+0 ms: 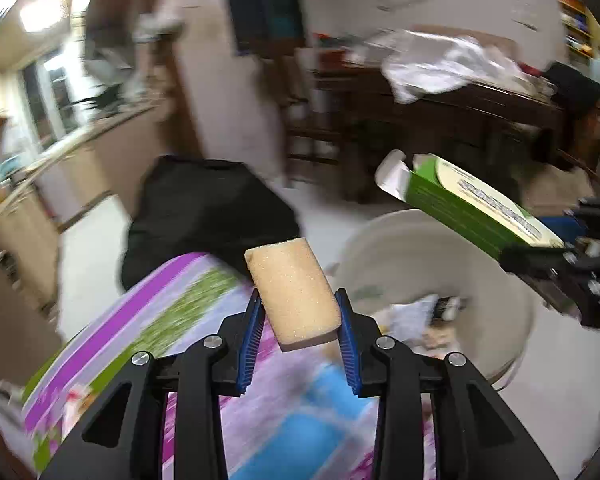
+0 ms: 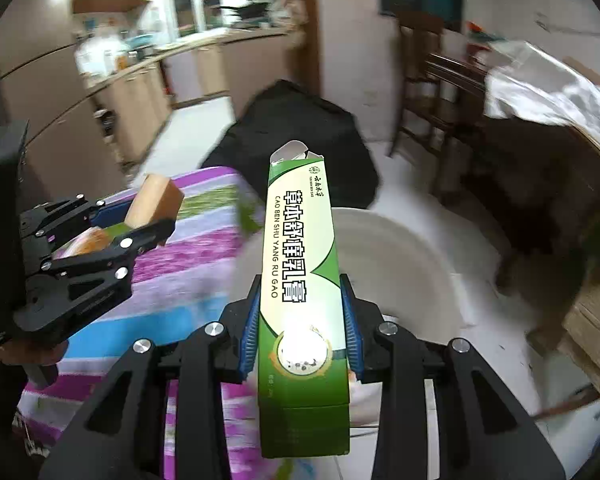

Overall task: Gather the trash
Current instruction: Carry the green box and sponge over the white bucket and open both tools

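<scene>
My left gripper (image 1: 298, 316) is shut on a tan sponge block (image 1: 294, 294) and holds it above the patterned table edge; it also shows in the right wrist view (image 2: 140, 220), with the sponge (image 2: 156, 200) between its jaws. My right gripper (image 2: 300, 312) is shut on a long green and cream carton (image 2: 302, 280) with an open top flap, held over the white bin (image 2: 400, 264). In the left wrist view the carton (image 1: 468, 204) sticks out from the right gripper (image 1: 540, 254) above the bin (image 1: 420, 252), which holds some litter.
A purple, green and blue striped tablecloth (image 1: 152, 320) covers the table on the left. A black bag (image 1: 208, 212) sits on the floor behind it. A dark wooden table (image 1: 460, 116) with white cloth and chairs stands at the back right; kitchen counters (image 2: 140, 80) lie on the left.
</scene>
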A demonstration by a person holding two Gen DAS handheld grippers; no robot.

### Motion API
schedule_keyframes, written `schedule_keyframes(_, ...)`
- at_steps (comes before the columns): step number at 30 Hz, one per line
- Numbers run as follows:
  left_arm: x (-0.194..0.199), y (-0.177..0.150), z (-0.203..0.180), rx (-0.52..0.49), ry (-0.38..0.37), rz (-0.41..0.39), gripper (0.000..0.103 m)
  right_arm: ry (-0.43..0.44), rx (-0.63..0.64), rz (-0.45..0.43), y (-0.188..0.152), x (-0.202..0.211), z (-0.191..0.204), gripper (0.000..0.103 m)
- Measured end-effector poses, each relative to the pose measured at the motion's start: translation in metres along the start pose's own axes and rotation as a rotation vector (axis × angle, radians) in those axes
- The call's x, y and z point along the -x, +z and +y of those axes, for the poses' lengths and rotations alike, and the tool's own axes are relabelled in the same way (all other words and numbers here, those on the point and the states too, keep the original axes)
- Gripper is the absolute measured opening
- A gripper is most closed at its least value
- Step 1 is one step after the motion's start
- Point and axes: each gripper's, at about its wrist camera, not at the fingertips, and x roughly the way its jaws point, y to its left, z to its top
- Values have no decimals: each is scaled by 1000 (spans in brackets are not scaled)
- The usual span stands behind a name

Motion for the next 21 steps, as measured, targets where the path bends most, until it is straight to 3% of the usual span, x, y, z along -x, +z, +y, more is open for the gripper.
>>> schedule_keyframes(6,-51,26,-41,-16,-143,70,36,-65,-73,90,-1,-26,-52,34)
schedule_keyframes(10,-85,24,-53,-45,-272,168,36,-82,-74,135,-6,-34,-66,34)
schedule_keyframes(15,-113,17,-68,-112,-257,230,36,-68,-73,177,-16,-42,-68,34)
schedule_keyframes(21,-110,8,-62,-129,-244,228,37,-49,-80,185,-14,-56,-71,34)
